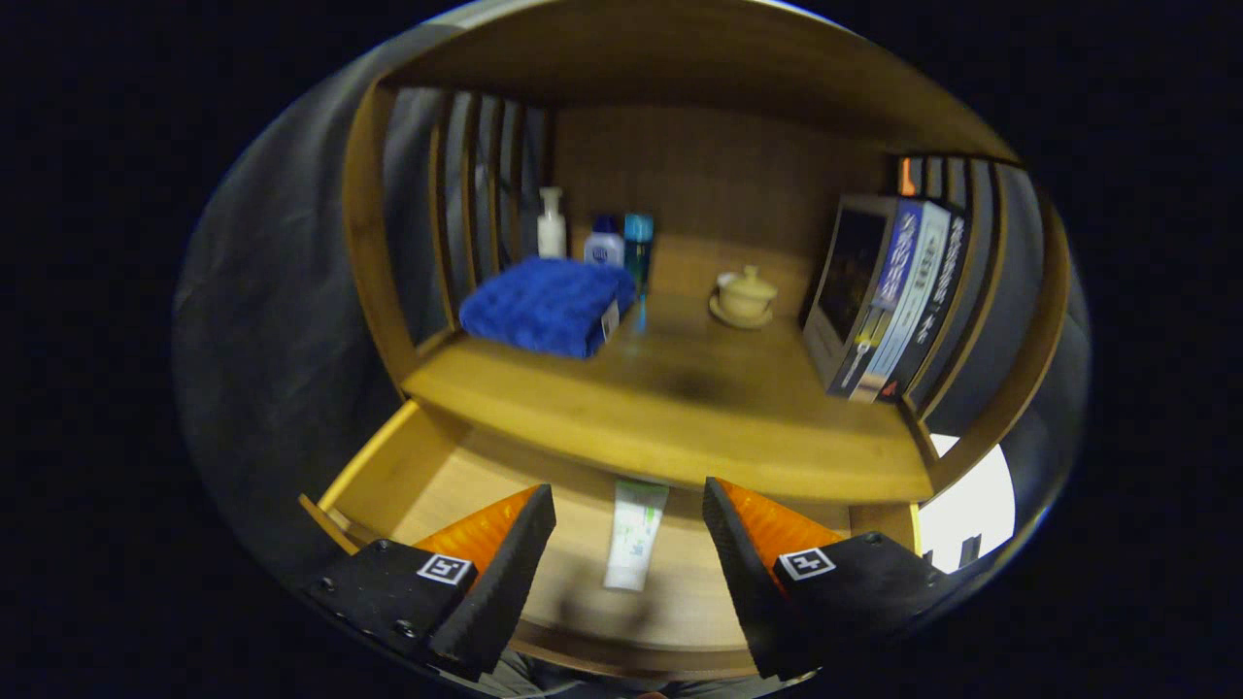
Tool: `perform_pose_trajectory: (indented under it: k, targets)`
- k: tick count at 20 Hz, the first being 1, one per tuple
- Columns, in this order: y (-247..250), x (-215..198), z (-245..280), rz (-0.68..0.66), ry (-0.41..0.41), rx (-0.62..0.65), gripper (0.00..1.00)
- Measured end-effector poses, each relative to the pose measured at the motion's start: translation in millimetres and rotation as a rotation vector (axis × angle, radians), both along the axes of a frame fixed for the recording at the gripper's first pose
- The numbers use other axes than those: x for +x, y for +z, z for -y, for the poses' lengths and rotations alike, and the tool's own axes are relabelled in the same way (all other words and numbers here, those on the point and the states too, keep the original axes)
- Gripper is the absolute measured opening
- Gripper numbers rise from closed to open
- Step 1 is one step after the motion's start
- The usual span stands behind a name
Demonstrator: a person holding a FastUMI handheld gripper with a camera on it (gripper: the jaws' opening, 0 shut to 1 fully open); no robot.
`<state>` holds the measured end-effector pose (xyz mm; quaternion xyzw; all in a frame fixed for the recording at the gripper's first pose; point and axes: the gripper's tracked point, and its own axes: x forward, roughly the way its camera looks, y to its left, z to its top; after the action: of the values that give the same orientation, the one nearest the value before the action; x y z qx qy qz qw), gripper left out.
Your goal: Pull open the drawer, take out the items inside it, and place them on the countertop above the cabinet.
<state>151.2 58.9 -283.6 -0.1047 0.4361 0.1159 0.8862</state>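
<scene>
1. I see the wooden cabinet ahead of me, with slatted sides and its surface running across the middle.
2. Below the surface, the drawer stands pulled open, its floor under my tongs.
3. A row of books stands upright at the right end of the surface, against the slats.
4. A folded blue towel lies at the left end.
5. Behind the towel stand a white pump bottle, a small white bottle with a blue cap and a blue bottle.
6. A lidded cup on a saucer sits toward the back, between bottles and books.
7. A white and green tube lies flat in the drawer, between my fingers and apart from both.
8. My tongs are spread wide and grip nothing.
</scene>
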Motion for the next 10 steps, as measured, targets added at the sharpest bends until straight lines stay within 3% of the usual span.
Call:
perform_pose_trajectory:
  k: [7, 10]
  targets:
    - [-104.3, -30.3, 15.3, -0.394, -0.064, -0.098, 0.98]
    - [-120.8, -25.0, 22.3, -0.434, -0.106, -0.121, 0.96]
